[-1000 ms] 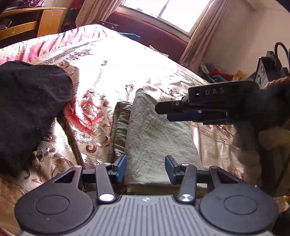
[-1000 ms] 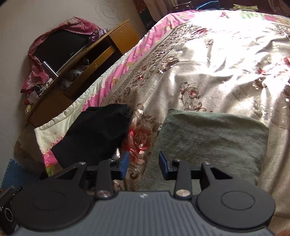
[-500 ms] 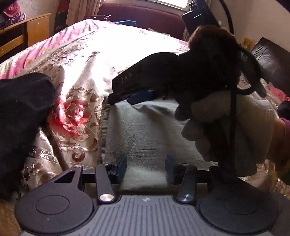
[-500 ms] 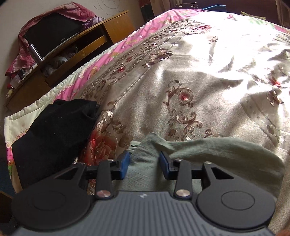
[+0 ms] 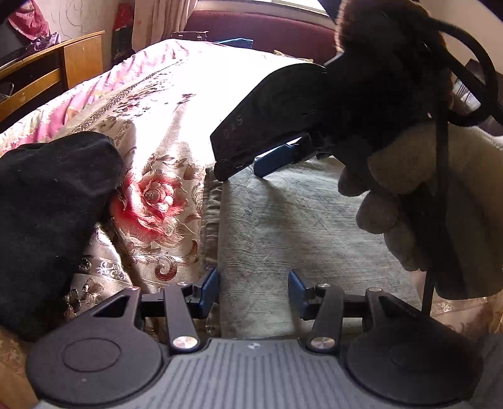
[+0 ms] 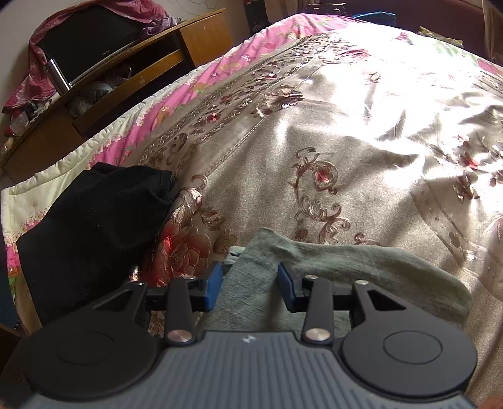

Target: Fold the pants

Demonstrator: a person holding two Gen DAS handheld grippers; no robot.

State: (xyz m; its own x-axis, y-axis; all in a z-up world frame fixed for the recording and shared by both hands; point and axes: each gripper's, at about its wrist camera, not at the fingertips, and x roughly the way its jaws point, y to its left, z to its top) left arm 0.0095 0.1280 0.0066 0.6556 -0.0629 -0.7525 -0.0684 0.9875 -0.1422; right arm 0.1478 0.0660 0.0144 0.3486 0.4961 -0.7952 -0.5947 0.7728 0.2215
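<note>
Straddling the pants' (image 5: 283, 226) opposite edges, left claw (image 5: 253, 291) and right claw (image 6: 250, 284) gape released.

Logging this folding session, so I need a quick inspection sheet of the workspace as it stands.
Surface: floral bedspread, sunlit, rumpled.
Job's things: grey-green pants folded flat near the bed edge.
Clutter: black garment beside the pants, left.
Grippers: left gripper open over the pants' near edge; right gripper open at the far left corner, fingers astride the fabric.
Cables: black cable hanging by the gloved right hand.
Surroundings: wooden cabinet, curtains.
</note>
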